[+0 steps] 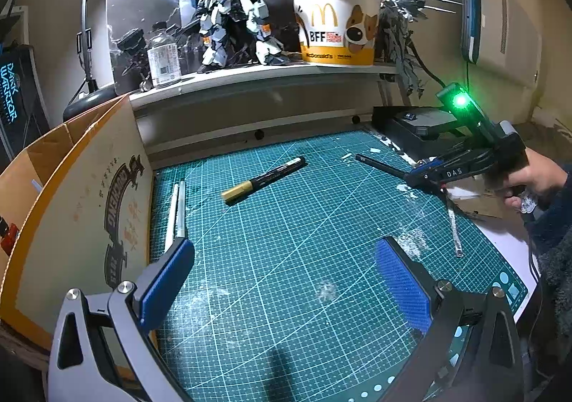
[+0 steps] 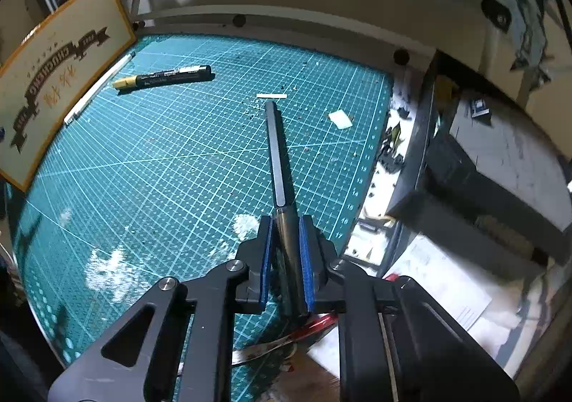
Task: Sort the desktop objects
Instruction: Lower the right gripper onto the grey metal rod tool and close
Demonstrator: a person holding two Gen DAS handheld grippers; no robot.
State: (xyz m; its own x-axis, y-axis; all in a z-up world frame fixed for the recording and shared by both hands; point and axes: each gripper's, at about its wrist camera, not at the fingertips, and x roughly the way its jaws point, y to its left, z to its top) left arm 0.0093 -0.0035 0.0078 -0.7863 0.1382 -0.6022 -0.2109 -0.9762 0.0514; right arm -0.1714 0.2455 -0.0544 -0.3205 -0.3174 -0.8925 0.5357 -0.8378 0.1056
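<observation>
Right gripper (image 2: 287,259) is clamped on the dark pen (image 2: 279,158), its blue fingers (image 2: 267,259) pressed in from either side of the barrel near the back end. The pen's long axis runs straight out ahead of the gripper, its free end pointing away toward the far edge of the green cutting mat (image 2: 161,169), just short of a small white strip (image 2: 271,95). From the left wrist view the same pen (image 1: 382,166) sticks out of the right gripper (image 1: 422,175) at a shallow slant, tip aimed left and slightly away, over the right side of the mat (image 1: 286,259).

Left gripper (image 1: 282,280) hovers low over the near part of the mat with its blue fingers (image 1: 168,280) spread wide, nothing between them.

Out on the mat, the gold-capped marker (image 1: 262,180) lies diagonally, gold cap toward the near left, black end toward the far right. A slim silver-white pen (image 1: 177,212) lies along the mat's left edge, just beside the cardboard box (image 1: 89,194), its length running near to far. White scuffs mark the mat.
</observation>
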